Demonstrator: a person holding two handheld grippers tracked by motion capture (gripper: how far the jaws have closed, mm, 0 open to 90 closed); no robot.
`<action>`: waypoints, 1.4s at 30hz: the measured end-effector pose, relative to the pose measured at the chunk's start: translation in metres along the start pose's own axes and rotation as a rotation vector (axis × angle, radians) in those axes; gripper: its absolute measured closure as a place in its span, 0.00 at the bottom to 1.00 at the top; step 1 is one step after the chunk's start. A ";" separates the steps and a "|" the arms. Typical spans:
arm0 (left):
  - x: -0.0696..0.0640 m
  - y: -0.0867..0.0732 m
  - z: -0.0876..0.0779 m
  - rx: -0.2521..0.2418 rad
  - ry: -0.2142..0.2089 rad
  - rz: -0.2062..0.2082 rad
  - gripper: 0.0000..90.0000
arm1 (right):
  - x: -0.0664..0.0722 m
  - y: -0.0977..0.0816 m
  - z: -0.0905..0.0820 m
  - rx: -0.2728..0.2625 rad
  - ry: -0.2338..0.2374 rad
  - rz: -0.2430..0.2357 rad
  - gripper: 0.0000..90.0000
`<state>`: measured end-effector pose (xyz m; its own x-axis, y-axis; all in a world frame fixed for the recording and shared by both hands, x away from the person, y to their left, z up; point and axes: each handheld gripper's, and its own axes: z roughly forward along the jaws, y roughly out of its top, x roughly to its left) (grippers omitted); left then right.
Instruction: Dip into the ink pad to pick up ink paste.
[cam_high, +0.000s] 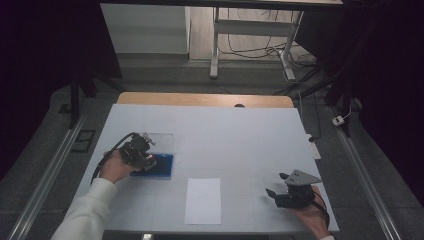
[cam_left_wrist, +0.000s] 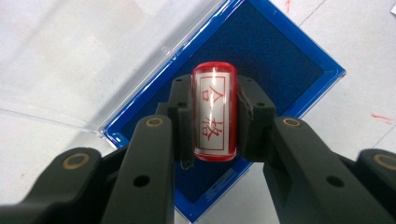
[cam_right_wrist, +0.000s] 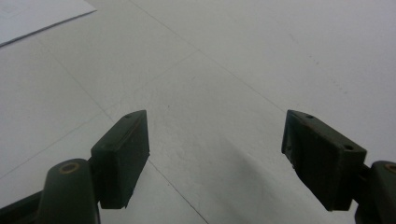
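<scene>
I read the step in hand as inking: the left gripper (cam_left_wrist: 214, 116) has a red stamp (cam_left_wrist: 214, 112) clamped between its fingers (cam_left_wrist: 180, 116), and the stamp hangs over the blue ink pad (cam_left_wrist: 280, 65) at the left of the bench (cam_high: 240, 130). The pad's clear lid (cam_left_wrist: 70, 56) lies folded open on the far-left side of the pad. In the left gripper view the fingers are closed against both sides of the stamp's body, and its label with red characters faces the camera. I cannot tell whether the stamp face touches the pad or sits just above it.

Next move, in my judgement: lift the stamp straight off the pad, carry it right to the white sheet of paper (cam_high: 203, 200) at the near middle of the bench, and press it down squarely. This calls for a firm grip and a level stamp face.

The right gripper (cam_high: 278, 191) rests at the near right, well apart from the paper. Its fingers (cam_right_wrist: 122, 156) stand wide open over bare bench, holding and touching nothing.
</scene>
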<state>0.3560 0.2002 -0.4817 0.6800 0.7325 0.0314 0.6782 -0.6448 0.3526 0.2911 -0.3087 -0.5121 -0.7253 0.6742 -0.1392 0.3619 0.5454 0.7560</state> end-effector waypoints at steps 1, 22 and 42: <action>0.000 0.000 0.000 0.000 0.001 -0.001 0.79 | 0.000 0.000 0.000 0.002 0.001 -0.001 0.25; 0.001 -0.002 0.001 -0.015 -0.013 -0.019 0.79 | 0.002 0.001 0.000 -0.002 0.001 -0.003 0.26; 0.005 -0.010 -0.025 -0.158 -0.025 -0.038 0.78 | -0.004 -0.001 -0.008 -0.019 -0.017 0.011 0.26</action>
<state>0.3457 0.2164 -0.4618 0.6629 0.7487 -0.0068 0.6525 -0.5732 0.4957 0.2886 -0.3160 -0.5070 -0.7117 0.6881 -0.1415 0.3583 0.5288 0.7694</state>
